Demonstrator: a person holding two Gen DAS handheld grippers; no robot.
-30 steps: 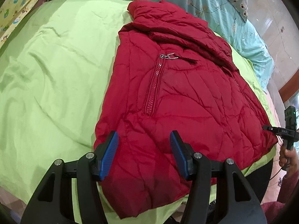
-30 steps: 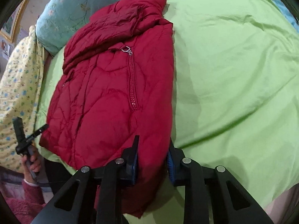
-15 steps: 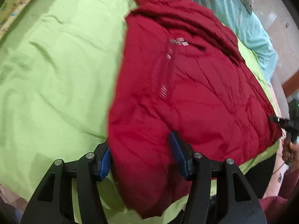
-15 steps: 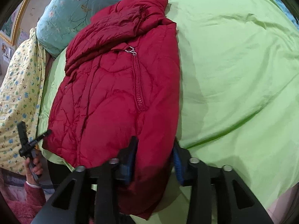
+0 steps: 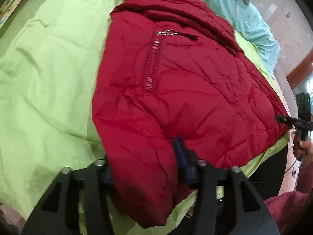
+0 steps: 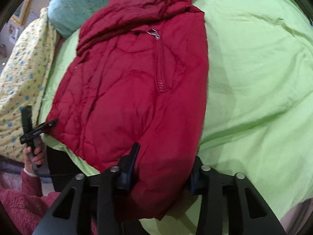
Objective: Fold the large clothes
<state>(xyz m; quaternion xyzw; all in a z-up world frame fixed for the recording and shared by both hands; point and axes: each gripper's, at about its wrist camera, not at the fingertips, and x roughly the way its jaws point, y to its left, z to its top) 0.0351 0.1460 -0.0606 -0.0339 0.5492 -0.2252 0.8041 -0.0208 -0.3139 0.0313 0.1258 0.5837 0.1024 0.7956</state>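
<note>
Lying on a green sheet [image 5: 49, 74] is a red jacket [image 5: 185, 90], folded lengthwise, collar at the far end by a teal floral quilt [image 6: 78, 5]. Hem nearest both cameras, hanging just over the bed edge. Zip [image 5: 152, 66] runs down the top layer, its metal pull [image 5: 166, 32] up near the collar.

Left gripper [image 5: 144, 160]: jaws closing, the near hem corner bunched between them. Blue pad on one finger [image 5: 182, 154] presses into the fabric; the other pad is hidden behind the fold, so full contact on that side cannot be confirmed, though the cloth fills the gap.

Right gripper [image 6: 164, 166]: jaws also closing around the hem's other corner. One finger [image 6: 131, 160] lies against the cloth, the opposite one is mostly buried under it. Fabric puffs up between them.

Each wrist view catches the opposite gripper small at the frame edge, held in a hand [image 6: 33, 152] with a fuzzy maroon sleeve [image 6: 21, 201]. Yellow patterned cloth [image 6: 21, 74] sits beside the quilt. Slight motion blur in both views.
</note>
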